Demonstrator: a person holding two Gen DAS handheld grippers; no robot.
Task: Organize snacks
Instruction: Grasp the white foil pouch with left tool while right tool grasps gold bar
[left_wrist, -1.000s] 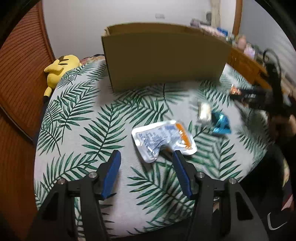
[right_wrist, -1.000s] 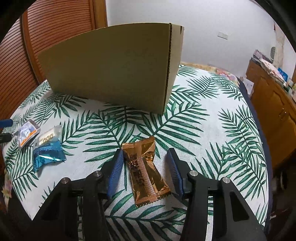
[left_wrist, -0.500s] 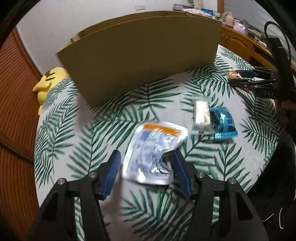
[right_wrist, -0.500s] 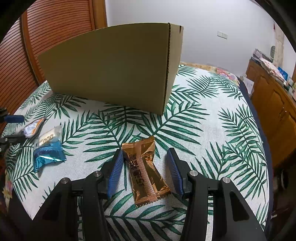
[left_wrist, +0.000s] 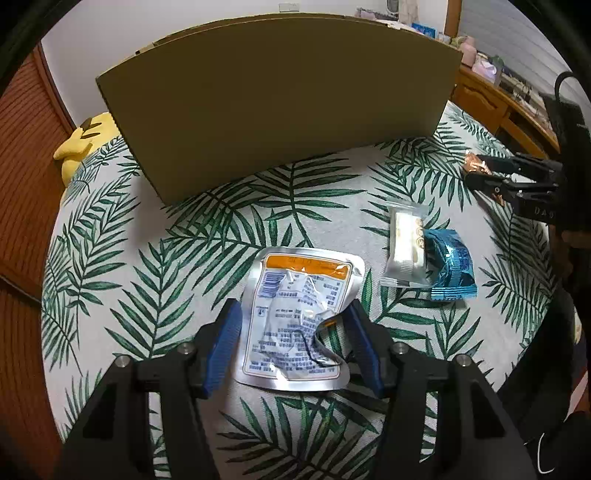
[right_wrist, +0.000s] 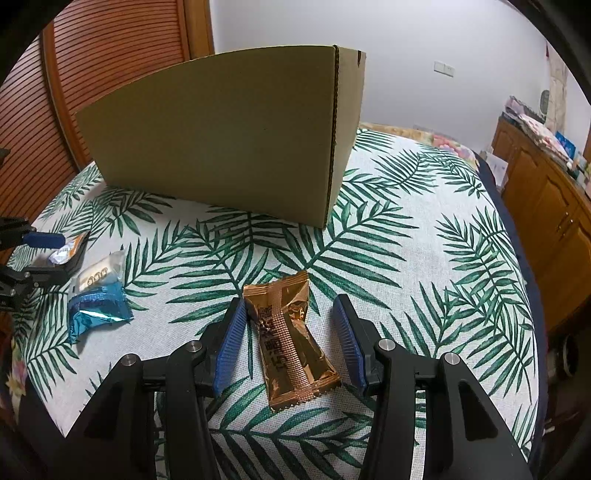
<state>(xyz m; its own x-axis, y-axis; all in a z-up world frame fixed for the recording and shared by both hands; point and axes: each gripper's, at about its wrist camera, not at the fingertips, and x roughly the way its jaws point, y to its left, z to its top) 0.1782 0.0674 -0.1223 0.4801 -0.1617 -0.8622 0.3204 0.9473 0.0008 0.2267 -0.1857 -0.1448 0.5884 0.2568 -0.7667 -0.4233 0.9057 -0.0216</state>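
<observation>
A silver snack pouch with an orange band (left_wrist: 295, 317) lies on the leaf-print tablecloth between the open jaws of my left gripper (left_wrist: 295, 332). A white wafer pack (left_wrist: 404, 245) and a blue foil snack (left_wrist: 448, 264) lie to its right. A copper-brown snack bar (right_wrist: 290, 338) lies between the open jaws of my right gripper (right_wrist: 290, 338). The left blue pad is close beside the wrapper; I cannot tell if it touches. A tall cardboard box (left_wrist: 280, 99) stands behind; its inside is hidden. The box also shows in the right wrist view (right_wrist: 221, 136).
A yellow plush toy (left_wrist: 79, 142) lies at the table's far left edge. Wooden cabinets (right_wrist: 546, 206) stand to the right of the table, a slatted wooden door (right_wrist: 92, 62) to the left. The round table (right_wrist: 424, 258) drops off near both grippers.
My left gripper moved forward and turned, so the silver pouch now lies between its jaws. The right gripper has stayed still around the brown bar.
</observation>
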